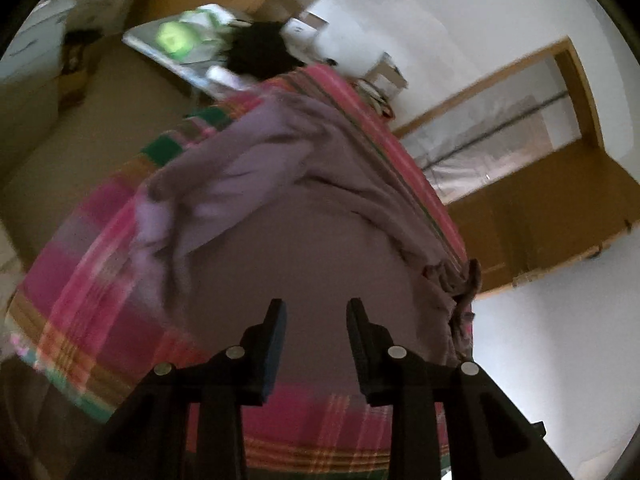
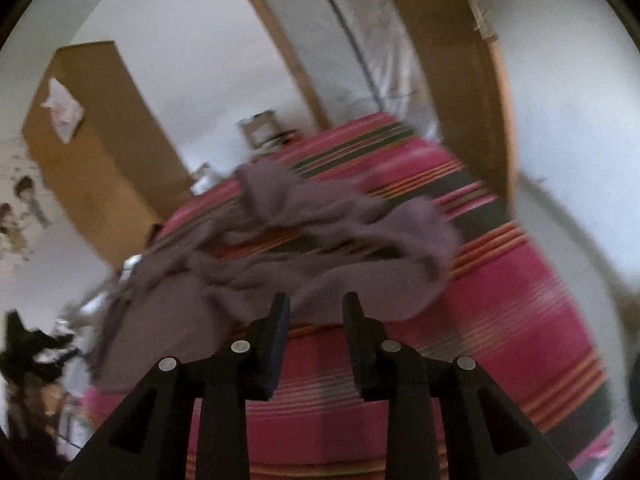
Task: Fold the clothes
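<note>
1. The purple garment (image 1: 288, 200) was lying rumpled and unfolded on top of the pink striped blanket (image 1: 80, 280), spread out over a good part of it.
2. From the left wrist camera, the left gripper (image 1: 316, 308) hung just above the near part of the garment with its fingers apart and nothing between them, only purple cloth showing through the gap.
3. One edge of the garment was bunched up right at the blanket's side, over by the wooden door frame (image 1: 580, 92).
4. From the right wrist camera, the right gripper (image 2: 316, 302) was also parted, with nothing pinched, sitting right at the near edge of the same garment (image 2: 280, 248).
5. In that view the cloth was all twisted, with stripes of the blanket (image 2: 500, 300) peeking through a loop in the middle of it.
6. Both views were pretty blurry, so I couldn't tell what kind of garment it was or whether any fingertip was actually touching the fabric.
7. A brown wooden cabinet (image 2: 100, 136) stood behind the blanket against the white wall.
</note>
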Tool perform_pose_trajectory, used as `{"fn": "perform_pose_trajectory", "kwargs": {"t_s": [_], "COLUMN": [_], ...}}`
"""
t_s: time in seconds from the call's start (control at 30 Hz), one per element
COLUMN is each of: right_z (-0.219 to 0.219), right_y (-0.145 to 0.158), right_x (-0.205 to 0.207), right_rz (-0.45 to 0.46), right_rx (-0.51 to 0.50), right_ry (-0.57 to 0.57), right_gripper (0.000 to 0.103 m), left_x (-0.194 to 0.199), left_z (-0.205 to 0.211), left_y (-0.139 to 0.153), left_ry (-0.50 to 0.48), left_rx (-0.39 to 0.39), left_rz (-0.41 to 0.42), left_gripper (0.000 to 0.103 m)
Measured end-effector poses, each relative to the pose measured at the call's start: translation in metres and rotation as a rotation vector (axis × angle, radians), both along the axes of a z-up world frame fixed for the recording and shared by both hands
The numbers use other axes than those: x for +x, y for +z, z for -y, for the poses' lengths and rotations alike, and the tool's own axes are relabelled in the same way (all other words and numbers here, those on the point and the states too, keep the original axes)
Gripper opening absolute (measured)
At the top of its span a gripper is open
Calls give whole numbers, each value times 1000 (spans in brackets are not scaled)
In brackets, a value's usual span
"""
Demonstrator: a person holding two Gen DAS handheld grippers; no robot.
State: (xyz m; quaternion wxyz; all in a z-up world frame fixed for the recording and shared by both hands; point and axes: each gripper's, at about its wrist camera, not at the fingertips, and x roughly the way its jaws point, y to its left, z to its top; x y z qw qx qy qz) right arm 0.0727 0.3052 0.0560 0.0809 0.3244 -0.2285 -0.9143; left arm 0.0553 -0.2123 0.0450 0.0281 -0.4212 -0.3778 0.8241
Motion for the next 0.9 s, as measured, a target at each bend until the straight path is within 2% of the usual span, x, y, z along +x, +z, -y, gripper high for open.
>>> {"fn": "perform_pose_trajectory", "kwargs": {"t_s": [0.13, 0.33, 0.5, 0.63, 0.8, 0.9], "right_z": [27, 75, 85, 83, 89, 99], "right_y": [-14, -26, -35, -38, -41, -43], "right_x": [-10, -22, -26, -34, -42, -47], "right_rz": [49, 89, 115, 129, 133, 145], "right_rx": [-137, -44, 4, -8, -30, -32], "right_ry": [147, 246, 202, 172, 147, 167], "right_gripper": [30, 35, 37, 38, 49, 49], "left_x": [21, 27, 32, 35, 26, 21], "left_z": [14, 29, 45, 57, 63, 66], "left_y": [-9, -28, -39, -45, -51, -55], "left_ry": [53, 96, 155, 209, 219, 225], "left_rx": [3, 23, 54, 77, 98, 111], "left_rz": [-2, 22, 16, -2, 4, 7], "left_gripper": [32, 32, 32, 32, 32, 32]}}
